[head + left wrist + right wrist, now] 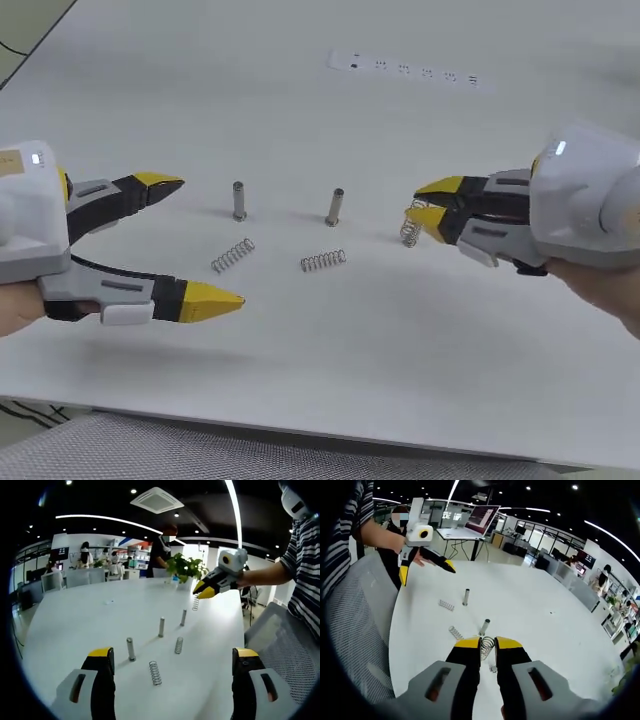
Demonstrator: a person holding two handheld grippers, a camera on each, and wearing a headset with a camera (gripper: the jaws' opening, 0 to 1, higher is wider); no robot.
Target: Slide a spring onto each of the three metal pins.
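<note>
Toward the right, the right gripper (488, 642) pinches a spring (487, 651) close by the third pin (183, 617); next it likely needs lining up over the tip and lowering. The left gripper (190, 240) hangs spread wide, with two loose springs (233, 255) lying near it.

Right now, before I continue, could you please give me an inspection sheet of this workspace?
Surface: white table, clean.
Job's things: three pins upright and bare; two loose springs lying near them; third spring gripped.
Clutter: power strip at far edge.
Grippers: left gripper open, holding nothing; right gripper shut on third spring.
Cables: thin dark cable past far left corner.
Surroundings: open office, people, potted plant, mesh chair.
</note>
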